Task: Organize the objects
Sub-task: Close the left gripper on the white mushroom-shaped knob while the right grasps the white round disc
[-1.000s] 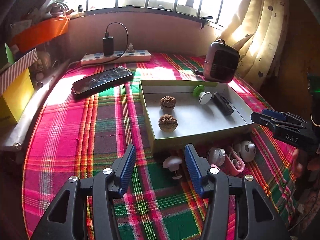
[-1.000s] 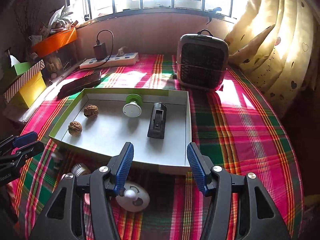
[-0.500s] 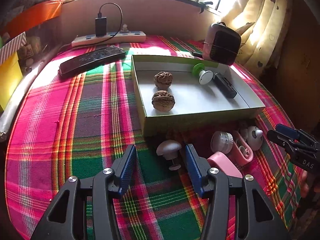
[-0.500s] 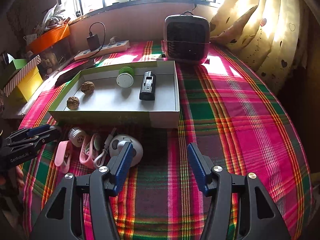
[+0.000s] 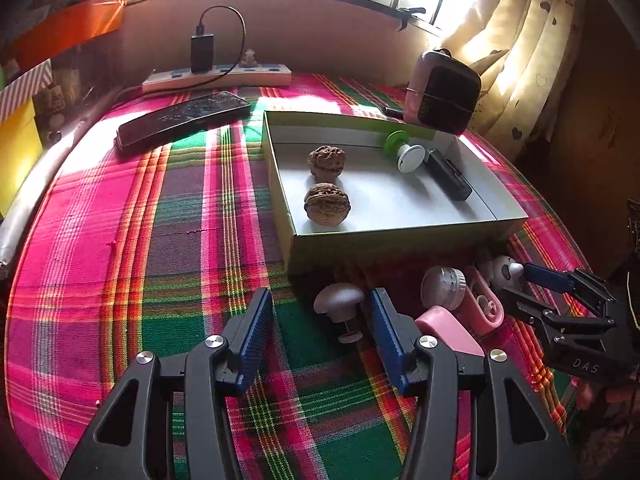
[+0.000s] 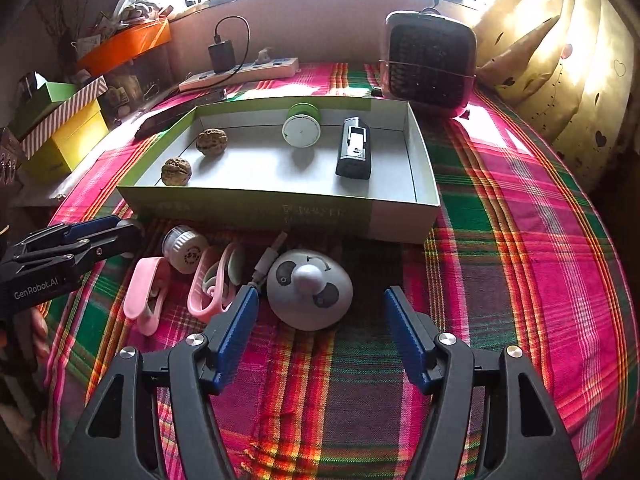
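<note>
The landmark here is the shallow box (image 6: pixel 424 208) in the middle of the plaid cloth (image 6: pixel 520 240); two walnuts (image 6: pixel 176 172), a green-and-white knob (image 6: pixel 301 128) and a black lighter (image 6: pixel 354 152) already lie inside it, and the things not yet sorted lie in a row just in front of its near wall. The right gripper (image 6: pixel 316 330) hangs in front of that wall, over the round panda-face piece (image 6: pixel 310 294); its jaws are opening, the piece sits between the tips, and the pads do not touch it, so it grasps nothing. The left gripper (image 5: pixel 322 336) is released too, with the small white mushroom-shaped knob (image 5: pixel 340 300) between its blue pads and nothing pressed. To do this step well, I think the right hand should come lower until the pads are at the widest part of the dome, because the top is smooth and sloped and the pads may slip upward. The thin cable beside the piece, toward the pink clips (image 6: pixel 212 284), should stay outside the jaws. The left hand should close on the knob's cap, not its thin stem, and keep clear of the pink clip beside its right finger.
</note>
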Demonstrator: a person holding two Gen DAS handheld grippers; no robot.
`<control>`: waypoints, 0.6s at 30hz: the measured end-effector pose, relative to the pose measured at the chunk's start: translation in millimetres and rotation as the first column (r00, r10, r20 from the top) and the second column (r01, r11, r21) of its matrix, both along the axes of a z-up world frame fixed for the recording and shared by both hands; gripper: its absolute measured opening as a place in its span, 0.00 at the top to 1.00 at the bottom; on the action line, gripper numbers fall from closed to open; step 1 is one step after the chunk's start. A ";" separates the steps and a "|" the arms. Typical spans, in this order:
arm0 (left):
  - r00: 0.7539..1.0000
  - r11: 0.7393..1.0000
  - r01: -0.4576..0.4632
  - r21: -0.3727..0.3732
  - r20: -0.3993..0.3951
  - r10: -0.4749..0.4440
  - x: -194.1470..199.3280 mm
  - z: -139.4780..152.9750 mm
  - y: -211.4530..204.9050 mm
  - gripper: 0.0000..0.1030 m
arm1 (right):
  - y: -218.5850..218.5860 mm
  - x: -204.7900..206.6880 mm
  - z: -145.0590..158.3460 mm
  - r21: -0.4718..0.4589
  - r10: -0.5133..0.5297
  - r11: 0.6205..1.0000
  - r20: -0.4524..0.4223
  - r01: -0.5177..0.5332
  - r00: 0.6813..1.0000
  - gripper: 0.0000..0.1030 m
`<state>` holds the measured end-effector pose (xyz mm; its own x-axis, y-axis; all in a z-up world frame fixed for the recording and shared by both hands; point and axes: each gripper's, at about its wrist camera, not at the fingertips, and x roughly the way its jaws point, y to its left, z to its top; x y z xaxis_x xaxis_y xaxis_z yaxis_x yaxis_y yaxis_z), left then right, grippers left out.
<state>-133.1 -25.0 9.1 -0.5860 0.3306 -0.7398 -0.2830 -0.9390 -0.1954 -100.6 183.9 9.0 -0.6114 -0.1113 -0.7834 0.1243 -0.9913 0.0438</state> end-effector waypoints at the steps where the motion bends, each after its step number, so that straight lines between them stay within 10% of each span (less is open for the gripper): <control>1: 1.000 1.000 0.000 0.000 0.000 0.000 0.1 0.0 0.4 0.52 | 0.6 -1.6 -0.1 0.002 0.000 1.000 0.000 0.000 1.000 0.36; 18: 1.000 0.997 -0.030 -0.076 -0.012 0.029 1.1 -0.2 10.1 0.52 | 4.2 -8.6 -2.0 0.041 0.063 0.997 0.006 -0.063 0.998 0.34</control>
<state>-132.0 -14.9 8.9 -0.6028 0.2562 -0.7556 -0.2565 -0.9590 -0.1206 -109.2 188.1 7.0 -0.6003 -0.1169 -0.7912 0.1861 -0.9825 0.0039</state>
